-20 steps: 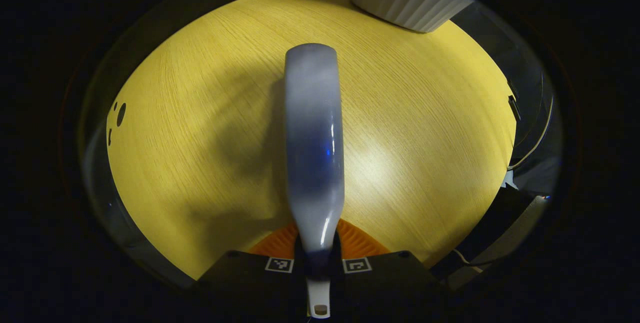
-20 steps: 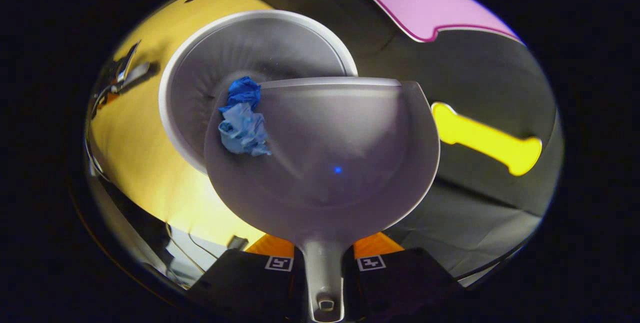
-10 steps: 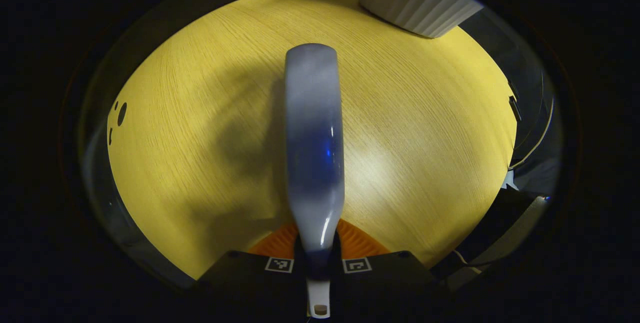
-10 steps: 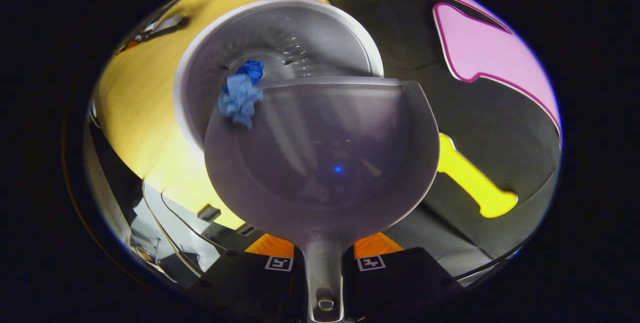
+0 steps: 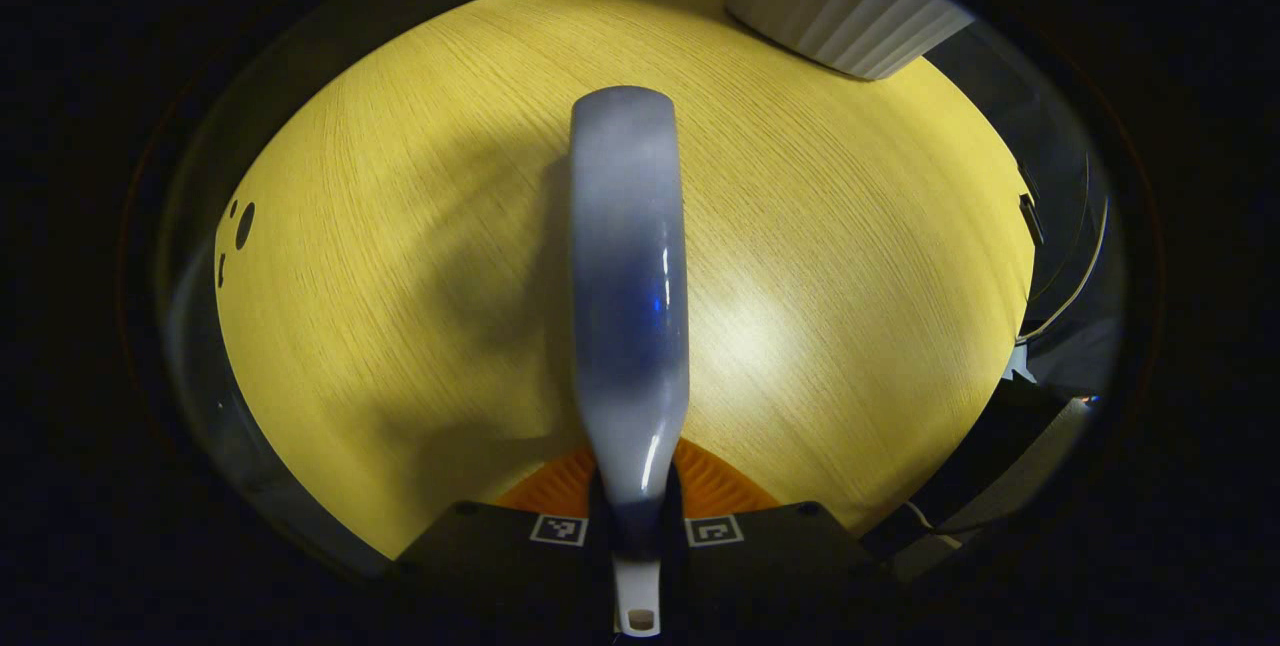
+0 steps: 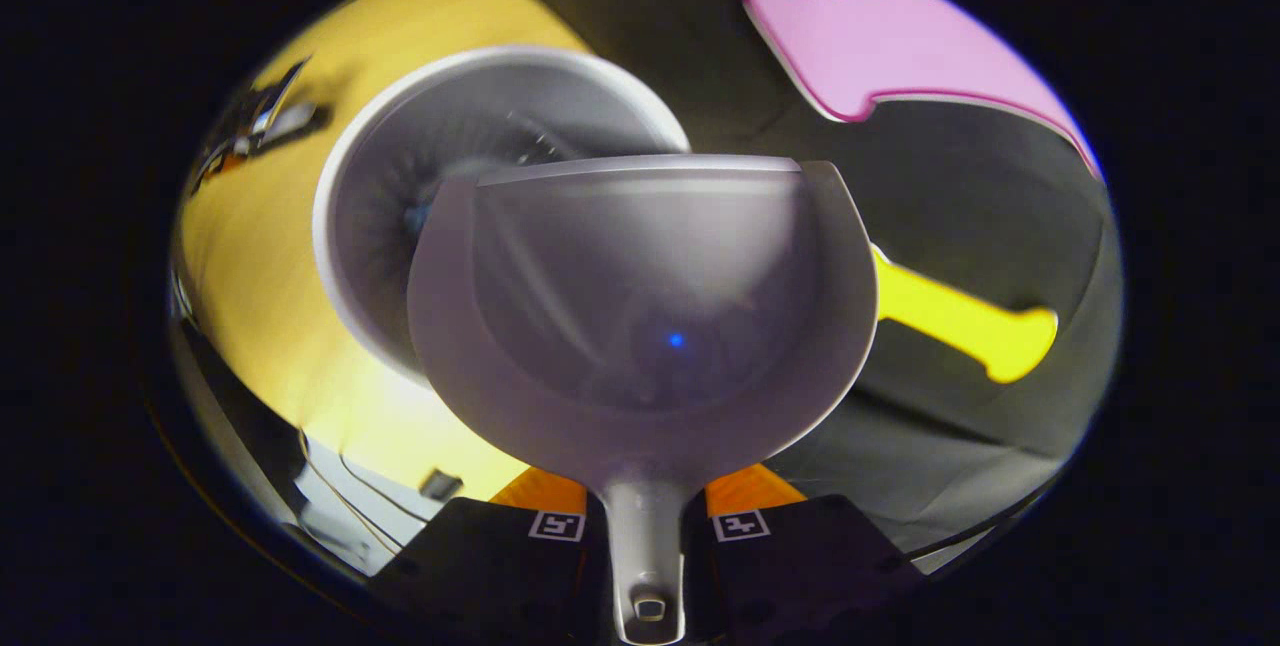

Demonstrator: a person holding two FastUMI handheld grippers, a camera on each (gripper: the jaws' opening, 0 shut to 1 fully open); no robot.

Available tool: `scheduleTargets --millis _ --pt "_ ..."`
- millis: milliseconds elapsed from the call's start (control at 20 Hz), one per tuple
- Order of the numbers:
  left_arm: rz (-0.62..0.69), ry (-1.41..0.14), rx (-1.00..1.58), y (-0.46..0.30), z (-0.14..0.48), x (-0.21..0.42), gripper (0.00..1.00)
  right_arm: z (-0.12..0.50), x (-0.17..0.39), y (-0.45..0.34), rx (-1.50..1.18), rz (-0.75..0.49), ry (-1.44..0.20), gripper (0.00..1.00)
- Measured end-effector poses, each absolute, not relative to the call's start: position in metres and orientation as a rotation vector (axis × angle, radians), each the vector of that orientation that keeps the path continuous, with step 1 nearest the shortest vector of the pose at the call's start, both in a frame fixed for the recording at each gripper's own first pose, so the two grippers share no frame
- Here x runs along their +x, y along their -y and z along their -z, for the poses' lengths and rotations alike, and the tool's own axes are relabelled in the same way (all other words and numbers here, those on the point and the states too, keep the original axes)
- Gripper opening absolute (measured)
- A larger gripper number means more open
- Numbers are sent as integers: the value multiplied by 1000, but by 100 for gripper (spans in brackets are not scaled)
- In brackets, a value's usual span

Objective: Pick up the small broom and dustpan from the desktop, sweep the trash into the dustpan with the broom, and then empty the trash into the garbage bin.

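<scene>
Two grippers – left gripper (image 5: 636,516) clamping broom (image 5: 627,296), right gripper (image 6: 645,516) clamping dustpan (image 6: 640,316) (tipped over garbage bin (image 6: 400,156))

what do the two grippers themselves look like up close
The left gripper and right gripper look alike: each has a dark, blocky body at the bottom of its view, carrying two small square black-and-white coded markers. Ribbed surfaces sit just ahead of the markers. No cables on them are visible.

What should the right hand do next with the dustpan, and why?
Probably level the dustpan and draw it back from the garbage bin: its scoop looks empty, and a bit of blue shows inside the bin beside its edge.
</scene>
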State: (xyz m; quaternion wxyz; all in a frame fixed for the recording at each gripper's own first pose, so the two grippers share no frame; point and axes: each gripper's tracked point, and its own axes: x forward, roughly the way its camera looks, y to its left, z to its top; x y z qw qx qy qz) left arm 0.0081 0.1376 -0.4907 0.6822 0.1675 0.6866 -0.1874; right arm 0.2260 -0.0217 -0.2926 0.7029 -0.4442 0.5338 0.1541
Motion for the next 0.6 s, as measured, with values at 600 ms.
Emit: scheduleTargets --millis 600 --pt "416 -1542 373 -138 491 8 21 309 212 14 -254 -306 -879 31"
